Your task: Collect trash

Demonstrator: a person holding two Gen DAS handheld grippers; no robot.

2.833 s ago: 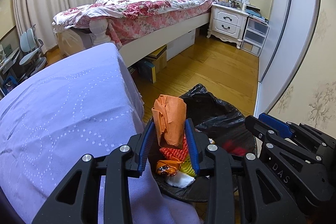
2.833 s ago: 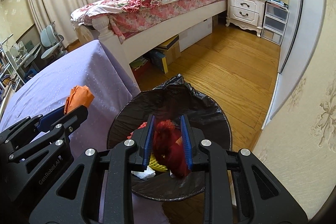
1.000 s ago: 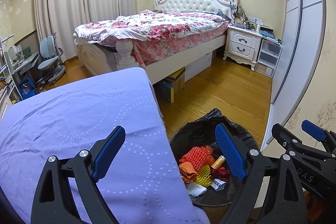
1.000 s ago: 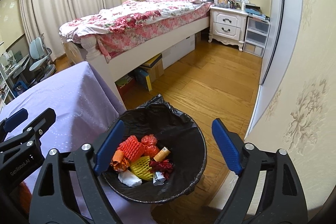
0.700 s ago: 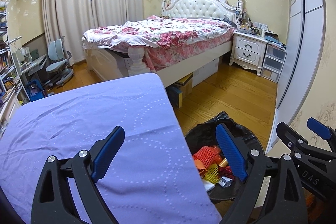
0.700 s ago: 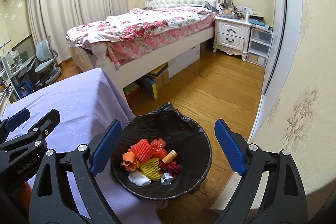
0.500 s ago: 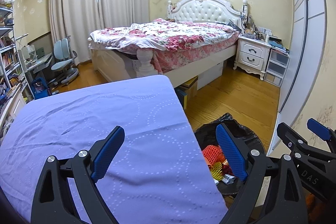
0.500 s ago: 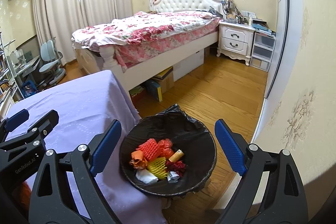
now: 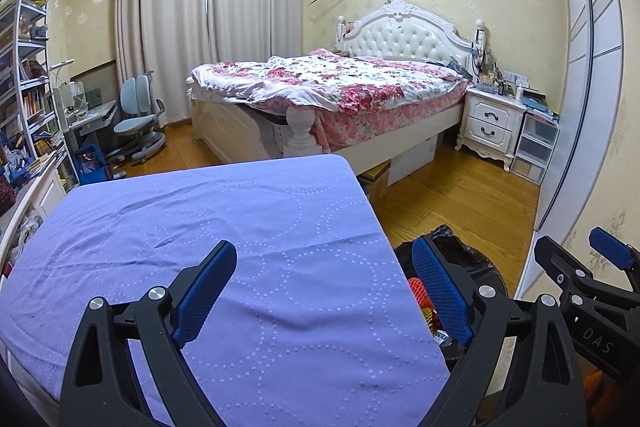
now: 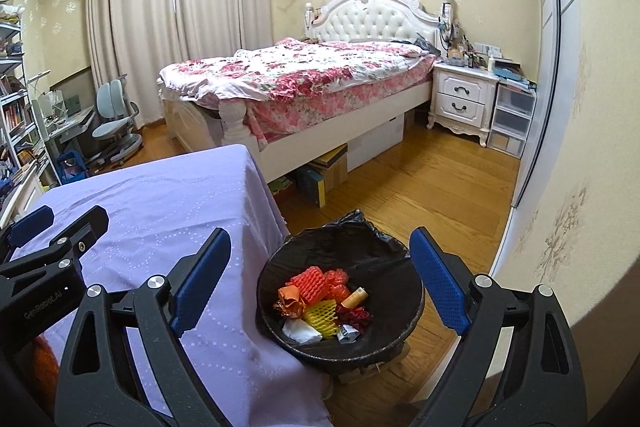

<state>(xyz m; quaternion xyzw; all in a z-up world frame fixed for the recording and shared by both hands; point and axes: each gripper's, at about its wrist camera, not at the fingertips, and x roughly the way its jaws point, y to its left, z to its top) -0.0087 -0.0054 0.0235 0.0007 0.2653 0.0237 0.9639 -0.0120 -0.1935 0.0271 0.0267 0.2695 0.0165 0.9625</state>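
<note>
A black-lined trash bin (image 10: 384, 255) stands on the floor beside the table and holds several pieces of trash: orange and yellow foam nets (image 10: 310, 283), red wrappers, white paper. My right gripper (image 10: 320, 279) hangs open above it with nothing between its blue pads. My left gripper (image 9: 326, 291) is open and empty over the purple tablecloth (image 9: 200, 227), near its right edge. In the left wrist view the bin (image 9: 460, 259) shows only partly behind the right finger. Each gripper appears at the edge of the other's view.
A bed (image 10: 304, 75) with a floral cover stands beyond the table, boxes under it. A white nightstand (image 10: 460, 99) and plastic drawers sit by the wall at right. A desk chair (image 9: 138, 115) and shelves are at the left. Wooden floor lies between bin and bed.
Both grippers let go of their trash into the bin, opened wide, then rose and drew back. The views now take in more of the table and room.
</note>
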